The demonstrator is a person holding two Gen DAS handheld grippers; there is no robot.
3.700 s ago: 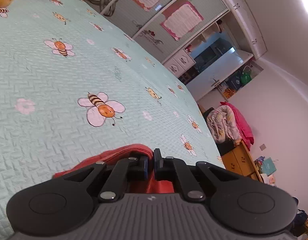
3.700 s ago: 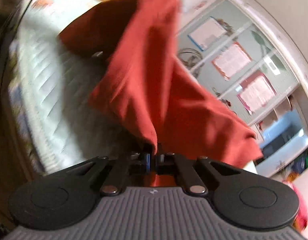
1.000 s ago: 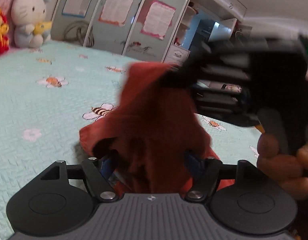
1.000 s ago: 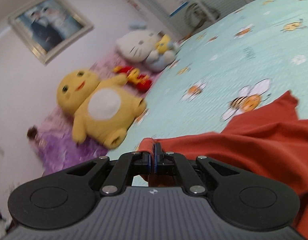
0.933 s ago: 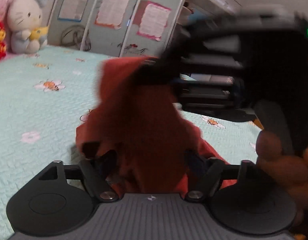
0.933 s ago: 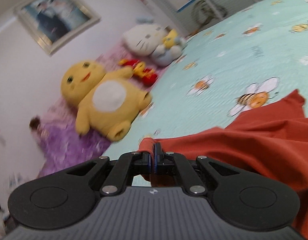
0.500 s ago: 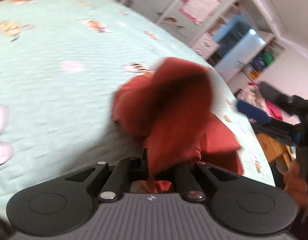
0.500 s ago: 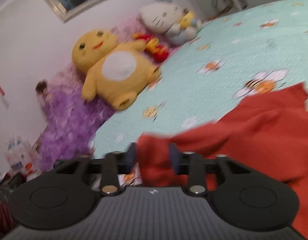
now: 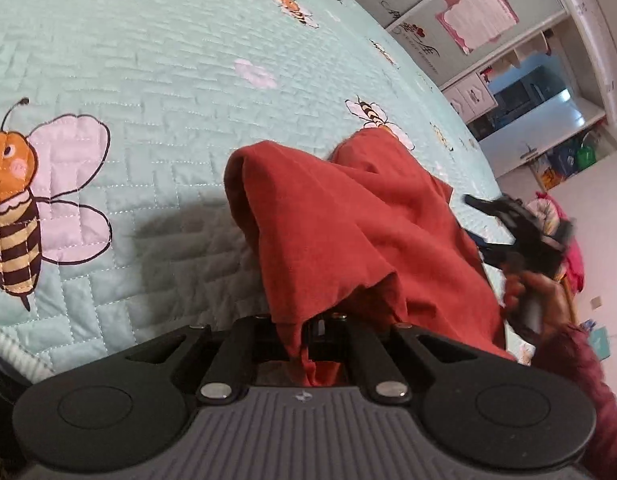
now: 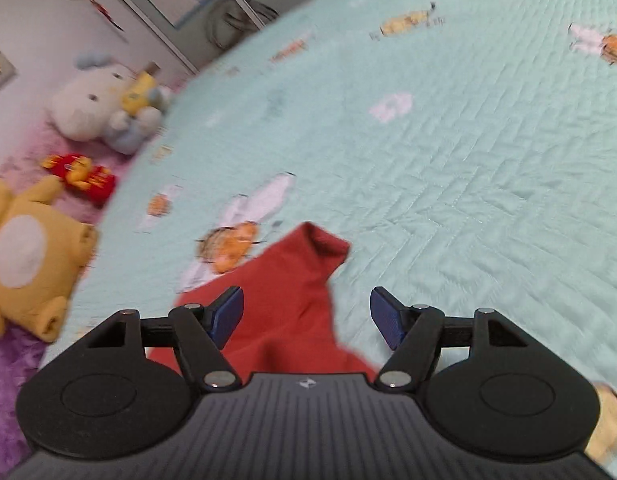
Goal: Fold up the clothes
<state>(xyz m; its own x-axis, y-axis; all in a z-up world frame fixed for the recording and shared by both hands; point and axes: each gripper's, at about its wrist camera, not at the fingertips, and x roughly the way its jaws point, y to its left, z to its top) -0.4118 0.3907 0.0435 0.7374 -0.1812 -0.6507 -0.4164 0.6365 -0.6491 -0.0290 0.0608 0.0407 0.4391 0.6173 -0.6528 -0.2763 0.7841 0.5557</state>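
A rust-red garment point(image 9: 348, 232) lies bunched on the mint bee-print bedspread point(image 9: 168, 80). In the left wrist view its near edge drapes over my left gripper point(image 9: 322, 322). The jaws stand close together on that cloth and are opening a little. My right gripper point(image 10: 306, 312) hangs low over another corner of the red garment point(image 10: 292, 280). Its blue pads point(image 10: 228, 312) stand wide apart and are still opening. The cloth lies beneath them, untouched. The left wrist view also shows the right gripper point(image 9: 474, 222) past the garment, held by a hand point(image 9: 540, 292).
Plush toys sit at the head of the bed: a white one point(image 10: 96, 108), a small red one point(image 10: 80, 174) and a big yellow one point(image 10: 24, 256) on purple fabric. Wardrobe doors point(image 9: 468, 20) stand beyond the bed. The bedspread point(image 10: 468, 160) stretches out to the right.
My right gripper let go of the garment's edge and opened wide. My left gripper closed on the cloth and sank towards the bed, rolling. The lifted garment came down onto the bedspread.
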